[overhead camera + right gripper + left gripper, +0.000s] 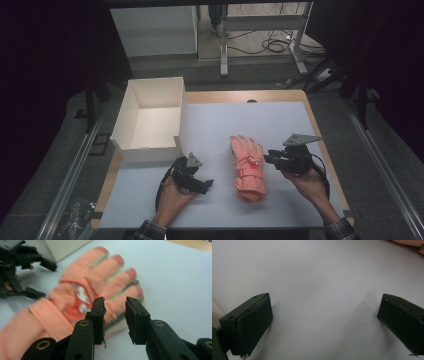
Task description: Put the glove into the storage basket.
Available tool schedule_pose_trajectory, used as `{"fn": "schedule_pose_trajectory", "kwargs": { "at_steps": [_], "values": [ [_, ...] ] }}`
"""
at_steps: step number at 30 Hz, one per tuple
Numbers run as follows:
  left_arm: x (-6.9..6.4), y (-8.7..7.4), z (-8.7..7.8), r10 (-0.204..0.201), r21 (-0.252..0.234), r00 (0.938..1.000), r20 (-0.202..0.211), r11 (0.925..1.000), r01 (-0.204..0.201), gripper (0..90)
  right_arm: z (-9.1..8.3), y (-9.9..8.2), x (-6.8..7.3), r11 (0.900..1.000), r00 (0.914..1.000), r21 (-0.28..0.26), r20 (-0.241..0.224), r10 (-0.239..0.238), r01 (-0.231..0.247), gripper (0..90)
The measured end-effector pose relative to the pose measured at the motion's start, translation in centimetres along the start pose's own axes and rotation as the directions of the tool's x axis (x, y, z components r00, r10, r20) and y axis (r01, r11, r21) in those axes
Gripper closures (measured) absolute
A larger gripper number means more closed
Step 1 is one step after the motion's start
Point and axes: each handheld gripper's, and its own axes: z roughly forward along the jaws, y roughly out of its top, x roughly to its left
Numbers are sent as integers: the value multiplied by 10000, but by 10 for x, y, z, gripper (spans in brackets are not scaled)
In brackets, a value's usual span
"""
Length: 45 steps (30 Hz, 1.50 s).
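A salmon-pink glove point(247, 166) with a red and white badge lies flat on the pale mat, fingers pointing away from the person. My right gripper point(268, 158) is at the glove's right edge, level with the palm. In the right gripper view the glove point(75, 297) lies just beyond the right gripper point(115, 308), whose jaws stand a little apart with nothing between them. My left gripper point(206, 184) rests low on the mat left of the glove, apart from it. In the left gripper view it point(324, 315) is wide open over bare mat, and the glove's edge point(409, 242) sits at the top right corner.
An open white cardboard box point(131, 112) stands at the table's back left, just behind the left hand. The pale mat point(280, 120) covers most of the wooden table point(240, 96). Table legs and cables lie on the floor beyond.
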Motion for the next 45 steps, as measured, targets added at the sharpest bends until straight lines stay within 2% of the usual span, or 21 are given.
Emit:
{"fn": "schedule_pose_trajectory", "kwargs": {
  "at_steps": [5,8,10,11,14,17,22,25,27,34,45],
  "values": [
    [0,0,0,-20,-55,10000,-6,10000,20,3,1,-21,-12,9990,9991,196,66,408,-409,693],
    [0,0,-1,67,-58,10000,-13,10000,-67,11,0,-26,-14,9987,9988,177,55,479,-480,702],
    [-1,-1,-2,-44,-23,10000,-88,10000,44,17,0,-32,-15,9984,9986,203,103,523,-525,716],
    [-2,-2,-4,-181,-6,9998,-96,9998,180,24,0,-34,-15,9984,9985,192,121,530,-532,728],
    [-2,-5,-11,-165,89,9995,-281,9998,167,28,1,-43,-15,9983,9985,217,40,544,-545,764],
    [0,-10,-20,-335,-33,9993,-160,9994,335,28,2,-50,-14,9981,9985,332,-132,532,-528,813],
    [2,-25,-28,-438,77,9977,-515,9990,442,26,4,-62,-5,9984,9986,454,-405,354,-335,848],
    [4,-34,-31,-669,-223,9967,-456,9976,659,25,7,-69,3,9983,9985,571,-534,114,-84,847],
    [3,-33,-30,-458,-59,9980,-428,9989,456,25,10,-72,9,9976,9983,693,-587,-38,79,847],
    [4,-34,-30,-536,-62,9979,-371,9986,534,19,19,-74,25,9945,9944,910,-959,-440,527,855],
    [4,-34,-30,-530,-65,9979,-371,9986,528,19,35,-68,38,9952,9889,842,-1438,-377,502,855]
  ]
}}
